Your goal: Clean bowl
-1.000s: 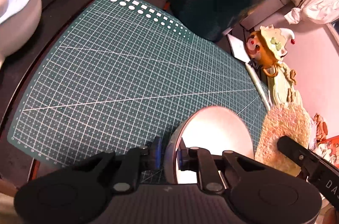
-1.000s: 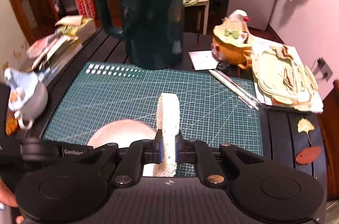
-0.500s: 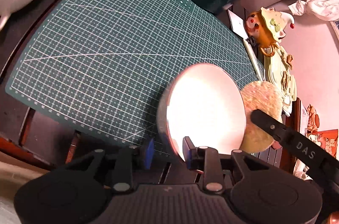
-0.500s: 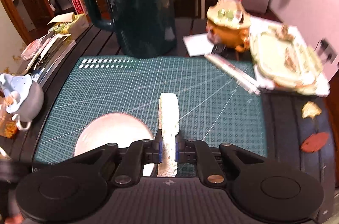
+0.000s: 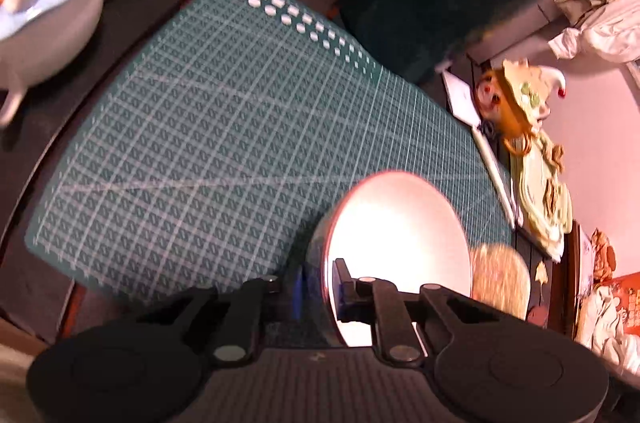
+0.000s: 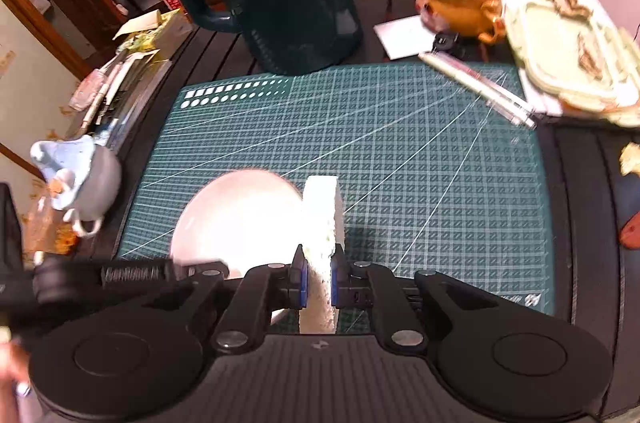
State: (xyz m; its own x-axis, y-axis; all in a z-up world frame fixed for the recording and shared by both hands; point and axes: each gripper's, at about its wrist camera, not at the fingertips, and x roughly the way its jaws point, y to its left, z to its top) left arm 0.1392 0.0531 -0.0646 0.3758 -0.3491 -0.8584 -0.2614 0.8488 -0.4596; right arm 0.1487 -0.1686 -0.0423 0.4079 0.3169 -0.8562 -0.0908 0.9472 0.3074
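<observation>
Left gripper (image 5: 320,279): pinched narrow on the near rim of the bowl (image 5: 400,243), just done closing with that rim between the jaws. Keeps the bowl tipped up over the near edge of the green cutting mat (image 5: 200,143), around 5 o'clock in the left view, pale inside facing the camera. Right gripper (image 6: 318,275): clamped tight on the white sponge (image 6: 322,219), held on edge at the bowl's 3 o'clock. Touching the rim or not? Can't tell, way too bright there.

Looks like the setup step right before the actual wipe. Next up, probably: swing the sponge toward 9 o'clock into the bowl and rub round the inside, with a firm left grip so the bowl doesn't twist out.

Versus half a second back: left jaws apart around the rim then, shut on it now. Sponge grip same as before, but noticeably closer to the bowl's edge.
</observation>
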